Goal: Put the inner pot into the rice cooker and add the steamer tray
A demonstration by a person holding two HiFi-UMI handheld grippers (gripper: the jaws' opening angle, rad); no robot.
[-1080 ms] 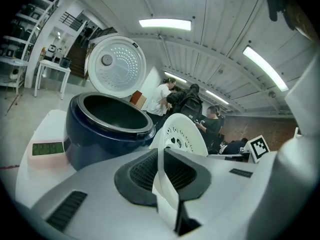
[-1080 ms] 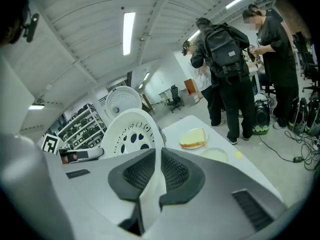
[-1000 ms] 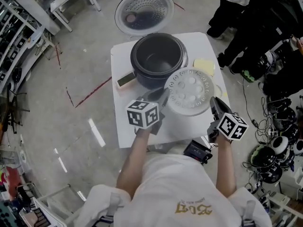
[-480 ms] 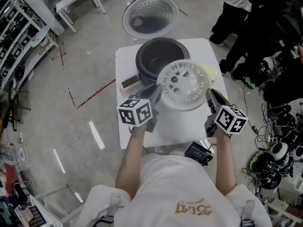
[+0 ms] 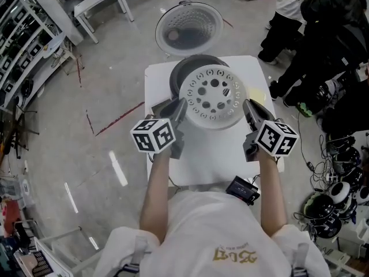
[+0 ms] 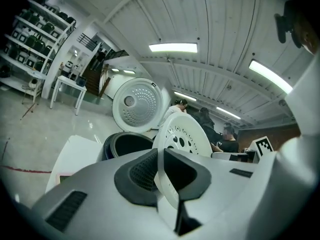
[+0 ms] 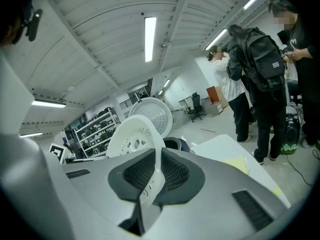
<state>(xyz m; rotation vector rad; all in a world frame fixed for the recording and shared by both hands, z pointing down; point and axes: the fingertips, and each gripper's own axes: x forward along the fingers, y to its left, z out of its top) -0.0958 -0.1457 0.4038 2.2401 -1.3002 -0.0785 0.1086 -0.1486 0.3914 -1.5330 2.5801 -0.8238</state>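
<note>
The white perforated steamer tray (image 5: 212, 97) hangs in the air over the dark rice cooker (image 5: 187, 68), hiding most of its opening. My left gripper (image 5: 180, 105) is shut on the tray's left rim and my right gripper (image 5: 248, 107) is shut on its right rim. In the left gripper view the tray rim (image 6: 167, 184) is pinched between the dark pads, with the cooker's inner pot (image 6: 125, 145) behind. The right gripper view shows the tray (image 7: 137, 136) clamped in the same way. The cooker's open lid (image 5: 189, 29) leans back beyond the table.
The cooker stands on a small white table (image 5: 202, 160). A yellow cloth (image 5: 258, 95) lies at the table's right edge. People stand at the right (image 5: 305, 33), with cables and gear on the floor (image 5: 337, 183). Shelves line the left wall (image 5: 23, 56).
Both grippers have lifted the steamer tray off the table and carried it away from me. It now hangs over the cooker's opening instead of in front of it.
</note>
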